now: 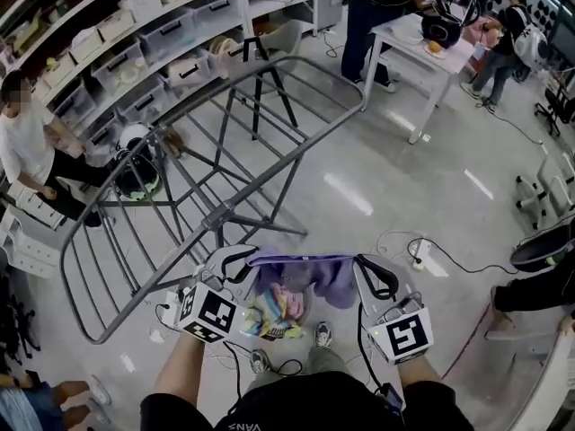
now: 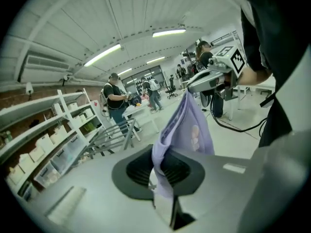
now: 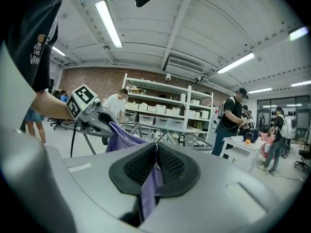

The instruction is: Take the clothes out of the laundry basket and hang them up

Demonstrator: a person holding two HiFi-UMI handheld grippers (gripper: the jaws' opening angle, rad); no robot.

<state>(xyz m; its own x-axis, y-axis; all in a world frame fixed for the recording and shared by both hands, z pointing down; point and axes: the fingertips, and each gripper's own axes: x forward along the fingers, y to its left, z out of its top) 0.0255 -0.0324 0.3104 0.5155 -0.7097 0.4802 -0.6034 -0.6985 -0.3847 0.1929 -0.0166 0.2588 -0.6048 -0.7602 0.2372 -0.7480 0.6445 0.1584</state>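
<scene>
Both grippers pinch a purple garment and hold it spread beside the drying rack

Head view: the left gripper (image 1: 241, 259) and the right gripper (image 1: 363, 264) each grip one upper corner of the purple garment (image 1: 310, 277), which hangs stretched between them; a heap of colourful clothes (image 1: 277, 317) lies on the floor below it; the grey drying rack (image 1: 225, 151) stands just ahead on the left. Left gripper view: the jaws are pressed together on a fold of the purple cloth (image 2: 187, 125), which runs taut across to the right gripper (image 2: 193, 86). Right gripper view: the jaws are closed tight on a purple edge (image 3: 150, 183); the cloth leads off to the left gripper (image 3: 108, 124); the rack (image 3: 170, 135) shows beyond.
</scene>
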